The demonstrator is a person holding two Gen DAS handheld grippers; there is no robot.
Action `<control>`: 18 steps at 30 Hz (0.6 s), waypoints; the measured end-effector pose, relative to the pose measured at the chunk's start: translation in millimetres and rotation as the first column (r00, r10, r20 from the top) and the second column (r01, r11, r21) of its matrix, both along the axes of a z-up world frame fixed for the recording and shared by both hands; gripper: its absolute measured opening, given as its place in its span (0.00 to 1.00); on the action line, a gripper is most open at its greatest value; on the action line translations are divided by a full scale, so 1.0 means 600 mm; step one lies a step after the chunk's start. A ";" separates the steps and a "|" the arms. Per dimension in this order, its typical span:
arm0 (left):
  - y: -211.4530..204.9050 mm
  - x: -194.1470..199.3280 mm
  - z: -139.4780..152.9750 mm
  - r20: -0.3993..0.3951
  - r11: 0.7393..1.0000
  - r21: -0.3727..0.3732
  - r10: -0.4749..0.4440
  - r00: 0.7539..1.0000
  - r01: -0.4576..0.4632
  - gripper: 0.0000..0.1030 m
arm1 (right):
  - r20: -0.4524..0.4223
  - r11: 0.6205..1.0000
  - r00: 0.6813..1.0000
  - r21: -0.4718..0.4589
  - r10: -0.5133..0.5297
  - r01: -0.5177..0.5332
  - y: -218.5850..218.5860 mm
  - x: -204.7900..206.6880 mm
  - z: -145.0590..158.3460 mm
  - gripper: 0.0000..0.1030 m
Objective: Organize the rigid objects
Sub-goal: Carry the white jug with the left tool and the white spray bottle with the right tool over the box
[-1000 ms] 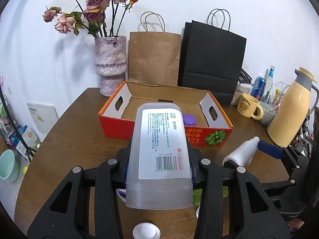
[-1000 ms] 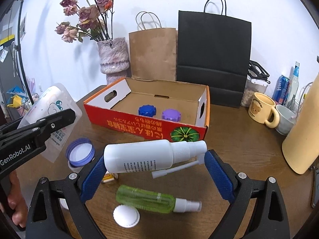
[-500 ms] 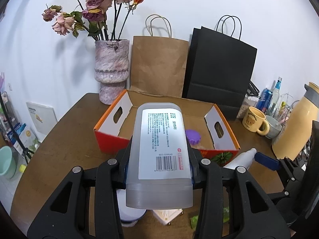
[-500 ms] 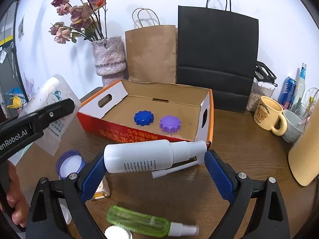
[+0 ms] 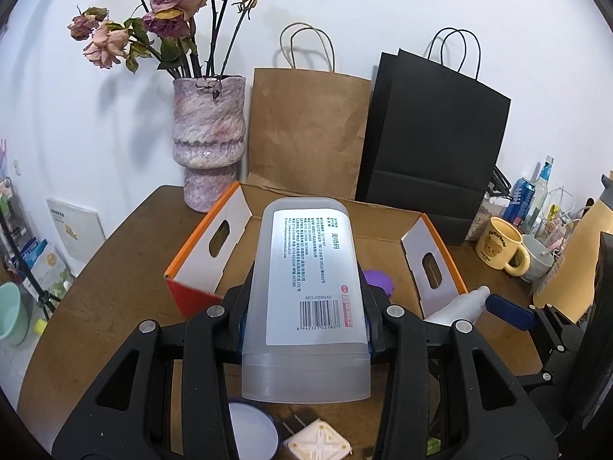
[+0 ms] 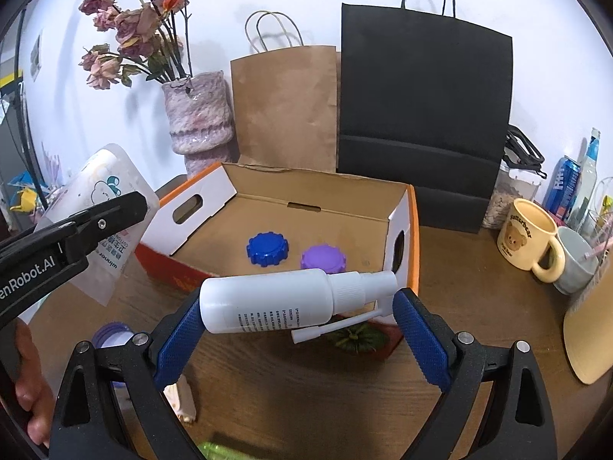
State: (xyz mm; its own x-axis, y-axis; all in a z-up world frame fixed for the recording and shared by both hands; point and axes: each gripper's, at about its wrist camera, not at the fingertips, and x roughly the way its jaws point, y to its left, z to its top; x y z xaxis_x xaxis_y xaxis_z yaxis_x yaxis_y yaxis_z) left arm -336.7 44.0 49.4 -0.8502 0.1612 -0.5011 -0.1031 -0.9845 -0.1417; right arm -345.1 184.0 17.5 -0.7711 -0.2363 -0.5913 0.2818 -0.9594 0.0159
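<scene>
Two grippers are in view, each loaded. Nearest the lens, we note the left gripper [image 5: 306, 318] clamped tight on a translucent plastic container [image 5: 306, 299], its barcode label facing up; the container sits lengthwise between the black fingers and points toward the box. Beneath it on the table [image 5: 115, 287] lie a white lid with a blue rim [image 5: 253, 433] and a small cream square piece [image 5: 318, 444], partly hidden.

We record the right gripper [image 6: 302, 326] holding a white spray bottle [image 6: 283, 299] crosswise between its blue pads [image 6: 421, 337], cap end to the right, thin nozzle tube hanging just below. The bottle is held above the table, just in front of the near wall of the box. At the bottom edge a green object is cut off; we cannot identify it.

Beyond both grippers stands the open cardboard box [image 6: 406, 230], orange-edged with handle cut-outs in its end flaps. On its floor rest a blue cap [image 6: 267, 249] and a purple cap [image 6: 323, 258], just beside each other.

Further back, against the wall, we find a mottled vase [image 5: 208, 142] of dried roses, a brown paper bag [image 5: 310, 130] and a black paper bag [image 5: 436, 145]. To the right sits a yellow bear mug [image 6: 530, 235].
</scene>
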 end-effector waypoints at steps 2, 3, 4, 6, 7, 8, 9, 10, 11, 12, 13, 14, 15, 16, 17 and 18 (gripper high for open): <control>0.001 -0.008 -0.001 0.001 1.000 -0.002 0.002 1.000 -0.002 0.36 | -0.002 1.000 1.000 0.002 0.002 -0.002 -0.004 -0.009 0.000 0.95; 0.001 -0.014 -0.002 0.002 1.000 -0.003 0.004 1.000 -0.004 0.36 | -0.002 1.000 1.000 0.002 0.002 -0.002 -0.005 -0.014 0.000 0.95; 0.001 -0.018 -0.003 0.004 1.000 -0.004 0.005 1.000 -0.005 0.36 | -0.002 1.000 1.000 0.003 0.001 -0.001 -0.007 -0.019 0.000 0.95; 0.001 -0.030 -0.006 0.010 1.000 -0.004 0.007 1.000 -0.007 0.36 | 0.001 1.000 1.000 0.003 0.000 0.000 -0.011 -0.030 -0.001 0.95; 0.001 -0.036 -0.007 0.013 1.000 -0.003 0.007 1.000 -0.007 0.36 | 0.004 1.000 1.000 0.005 0.000 0.000 -0.013 -0.035 -0.003 0.95; 0.000 -0.042 -0.008 0.016 1.000 -0.003 0.009 1.000 -0.009 0.36 | 0.005 1.000 1.000 0.008 0.001 -0.001 -0.016 -0.041 -0.004 0.95; -0.001 -0.048 -0.009 0.017 1.000 -0.004 0.011 1.000 -0.011 0.36 | 0.006 1.000 1.000 0.009 0.002 -0.002 -0.018 -0.045 -0.005 0.95; -0.001 -0.053 -0.009 0.018 1.000 -0.005 0.014 1.000 -0.014 0.36 | 0.007 1.000 1.000 0.010 0.003 -0.003 -0.020 -0.051 -0.006 0.95; -0.002 -0.058 -0.010 0.019 1.000 -0.006 0.017 1.000 -0.017 0.36 | 0.007 1.000 1.000 0.012 0.004 -0.004 -0.023 -0.056 -0.007 0.95; -0.003 -0.065 -0.012 0.021 1.000 -0.008 0.019 1.000 -0.019 0.36 | 0.008 1.000 1.000 0.015 0.004 -0.004 -0.024 -0.060 -0.008 0.95; -0.003 -0.071 -0.013 0.023 1.000 -0.010 0.022 0.999 -0.022 0.36 | 0.009 1.000 1.000 0.019 0.006 -0.006 -0.027 -0.066 -0.010 0.95; -0.004 -0.076 -0.014 0.025 1.000 -0.012 0.024 0.999 -0.024 0.36 | 0.009 1.000 1.000 0.022 0.006 -0.006 -0.028 -0.071 -0.011 0.95; -0.004 -0.083 -0.015 0.027 1.000 -0.015 0.027 0.999 -0.027 0.36 | 0.010 1.000 1.000 0.024 0.007 -0.007 -0.030 -0.075 -0.011 0.95; -0.005 -0.088 -0.016 0.028 0.999 -0.016 0.028 0.999 -0.028 0.36 | 0.011 1.000 1.000 0.026 0.006 -0.007 -0.031 -0.080 -0.012 0.95; -0.005 -0.092 -0.017 0.028 0.999 -0.019 0.030 0.999 -0.029 0.36 | 0.014 1.000 1.000 0.027 0.006 -0.006 -0.032 -0.085 -0.014 0.95; -0.006 -0.099 -0.018 0.028 0.999 -0.022 0.032 0.999 -0.032 0.36 | 0.016 1.000 1.000 0.030 0.006 -0.006 -0.034 -0.089 -0.015 0.95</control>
